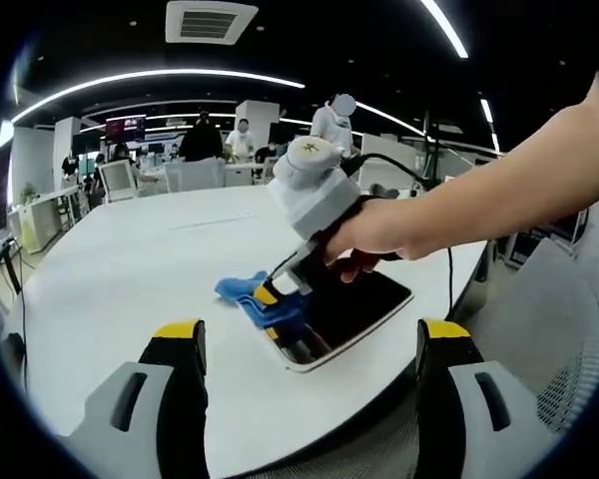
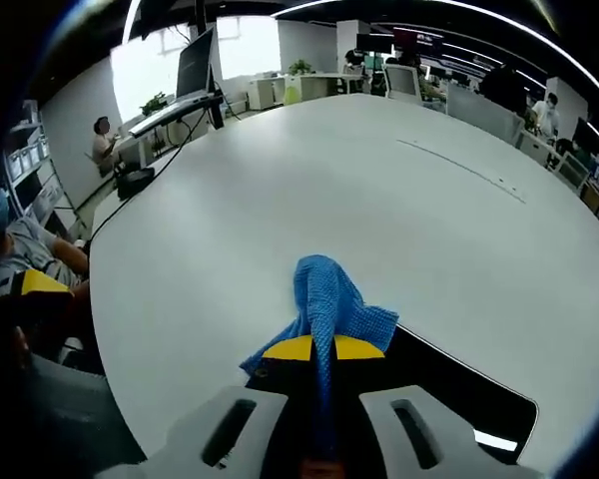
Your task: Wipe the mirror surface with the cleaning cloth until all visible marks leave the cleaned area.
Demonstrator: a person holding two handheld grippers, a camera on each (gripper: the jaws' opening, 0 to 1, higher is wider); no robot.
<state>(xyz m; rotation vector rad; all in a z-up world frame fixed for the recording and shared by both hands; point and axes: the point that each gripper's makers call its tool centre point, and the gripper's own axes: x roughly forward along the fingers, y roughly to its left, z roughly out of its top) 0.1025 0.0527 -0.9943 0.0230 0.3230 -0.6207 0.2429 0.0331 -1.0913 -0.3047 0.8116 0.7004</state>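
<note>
A dark rectangular mirror with a white rim lies on the white table near its front edge. The blue cleaning cloth rests on the mirror's left end, pinched by my right gripper, which a hand holds from the right. In the right gripper view that gripper is shut on the cloth, which bunches up past the yellow tips over the mirror. My left gripper hangs open and wide in front of the table edge, with nothing between its fingers.
The large white table stretches far beyond the mirror. Office desks, monitors and several people stand in the background. A seated person is at the table's left side, and a mesh chair is on the right.
</note>
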